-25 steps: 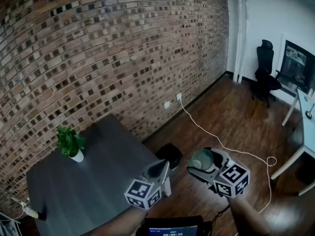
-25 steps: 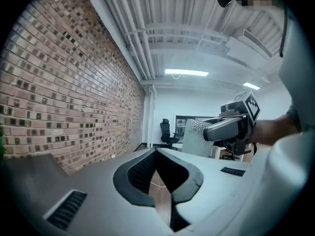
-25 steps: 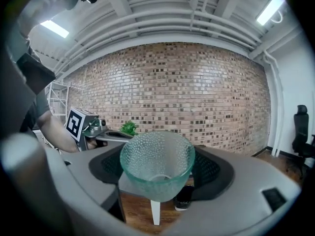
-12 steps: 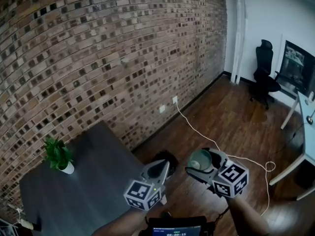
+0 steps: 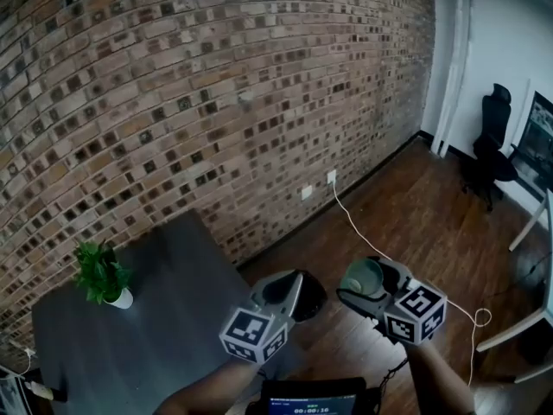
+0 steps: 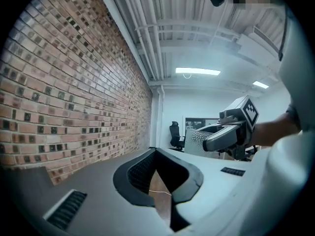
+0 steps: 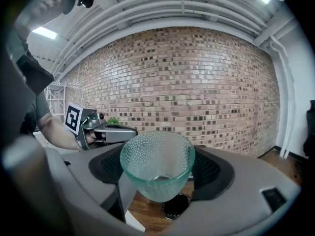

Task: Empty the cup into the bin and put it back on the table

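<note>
Brown wooden floor [image 5: 406, 223] lies under the bumpy green glass cup [image 7: 156, 171], held up in the air between the right gripper's [image 5: 367, 282] wide jaws — the left gripper [image 6: 156, 152] is closed on nothing — so tipping it before it is right over the round black bin [image 7: 176, 206] could make a mess, or the slippery glass could drop and break.

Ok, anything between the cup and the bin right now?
Nothing visible. The cup, in the right gripper, hangs in open air with the bin showing beneath it on the floor; the left gripper is off to one side.
</note>
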Motion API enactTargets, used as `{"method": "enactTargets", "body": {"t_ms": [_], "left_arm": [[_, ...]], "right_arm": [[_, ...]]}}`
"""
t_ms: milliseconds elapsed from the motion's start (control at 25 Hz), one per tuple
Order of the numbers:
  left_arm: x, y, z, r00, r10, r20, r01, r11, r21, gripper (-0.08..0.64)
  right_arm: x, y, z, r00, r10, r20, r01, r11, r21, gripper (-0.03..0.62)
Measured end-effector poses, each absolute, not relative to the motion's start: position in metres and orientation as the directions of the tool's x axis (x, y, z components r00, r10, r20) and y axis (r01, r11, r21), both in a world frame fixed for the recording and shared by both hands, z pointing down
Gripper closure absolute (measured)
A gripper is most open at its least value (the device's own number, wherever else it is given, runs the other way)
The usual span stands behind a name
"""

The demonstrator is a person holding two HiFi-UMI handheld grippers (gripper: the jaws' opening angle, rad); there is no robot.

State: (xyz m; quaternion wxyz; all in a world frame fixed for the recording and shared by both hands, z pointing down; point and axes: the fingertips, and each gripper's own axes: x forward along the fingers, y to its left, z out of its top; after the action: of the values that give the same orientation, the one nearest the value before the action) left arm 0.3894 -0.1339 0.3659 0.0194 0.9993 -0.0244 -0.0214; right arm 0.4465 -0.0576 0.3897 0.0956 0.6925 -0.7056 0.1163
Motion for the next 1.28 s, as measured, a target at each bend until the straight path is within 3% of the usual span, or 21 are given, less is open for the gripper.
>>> {"method": "enactTargets", "body": {"t_ms": [880,1280], "left_arm": [[0.414,-0.252,0.335,0.929,-0.365,-0.055,-0.366,-0.93,-0.025,0.559],[0.385,-0.259,0.343,0.834,-0.55,-0.027,-0.551,-0.835,-0.008,0.559]], "right_arm": [[0.54,-0.223,0.378,-0.382,-0.864,0.328,-0.914,0.406,0.005,0.195],[0.56,-0.267,0.4,-0.469,-0.793,0.39,-0.852,0.522,0.037,0.195]]}}
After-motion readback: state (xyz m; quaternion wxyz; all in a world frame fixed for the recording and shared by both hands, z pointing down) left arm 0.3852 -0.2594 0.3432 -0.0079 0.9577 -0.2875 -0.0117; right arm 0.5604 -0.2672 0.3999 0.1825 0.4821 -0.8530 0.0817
